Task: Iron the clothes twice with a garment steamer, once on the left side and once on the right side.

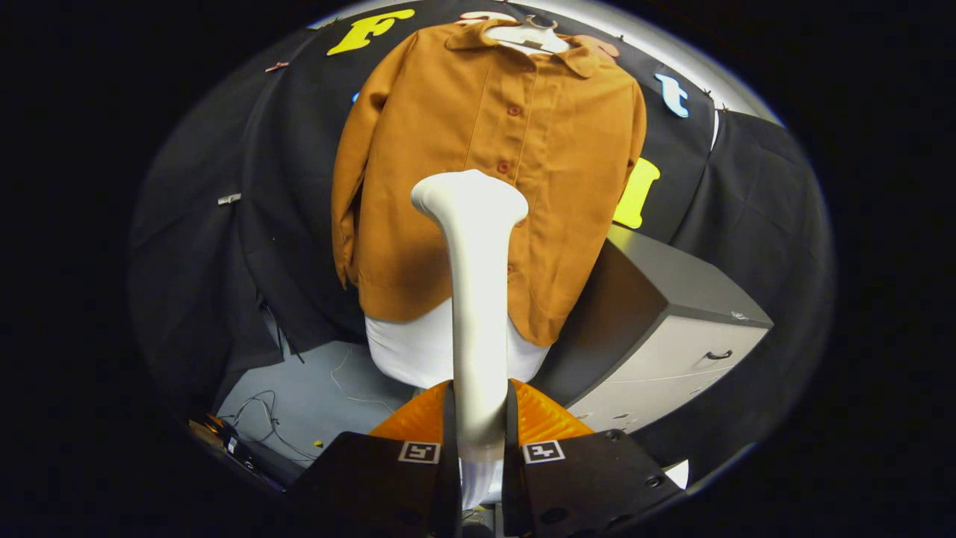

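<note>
Straight ahead of the tool (478, 441), which held the steamer (475, 299) upright, the shirt (448, 187) hung, the steamer head near its button line.

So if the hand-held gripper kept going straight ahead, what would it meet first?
Probably the orange shirt: the hand-held gripper is shut on the white steamer, whose head fronts the button placket. The gap between them is unclear.
</note>
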`<state>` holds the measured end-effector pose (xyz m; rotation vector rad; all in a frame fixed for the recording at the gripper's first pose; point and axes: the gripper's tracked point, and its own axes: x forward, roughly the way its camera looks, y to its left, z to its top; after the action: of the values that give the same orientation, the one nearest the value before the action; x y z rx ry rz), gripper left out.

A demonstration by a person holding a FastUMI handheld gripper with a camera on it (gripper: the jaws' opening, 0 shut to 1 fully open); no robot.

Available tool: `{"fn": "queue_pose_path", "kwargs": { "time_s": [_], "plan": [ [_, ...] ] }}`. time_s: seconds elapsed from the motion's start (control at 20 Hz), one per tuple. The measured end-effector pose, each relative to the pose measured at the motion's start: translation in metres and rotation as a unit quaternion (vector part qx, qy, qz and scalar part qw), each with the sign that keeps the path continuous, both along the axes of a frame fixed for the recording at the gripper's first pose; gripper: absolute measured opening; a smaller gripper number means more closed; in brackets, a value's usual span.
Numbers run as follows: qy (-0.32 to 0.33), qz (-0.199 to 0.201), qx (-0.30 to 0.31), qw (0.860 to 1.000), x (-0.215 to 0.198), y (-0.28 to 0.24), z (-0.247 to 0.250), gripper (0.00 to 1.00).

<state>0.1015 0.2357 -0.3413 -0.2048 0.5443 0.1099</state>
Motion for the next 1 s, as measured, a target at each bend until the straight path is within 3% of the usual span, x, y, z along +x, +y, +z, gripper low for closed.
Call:
{"fn": "queue_pose_path", "kwargs": {
  "time_s": [0.6, 1.0],
  "plan": [
    [-0.110, -0.031, 0.065, 0.991, -0.003, -0.074, 0.146, 0.25],
    [-0.159, -0.043, 0.084, 0.983, 0.011, -0.133, 0.209, 0.25]
  ]
}}
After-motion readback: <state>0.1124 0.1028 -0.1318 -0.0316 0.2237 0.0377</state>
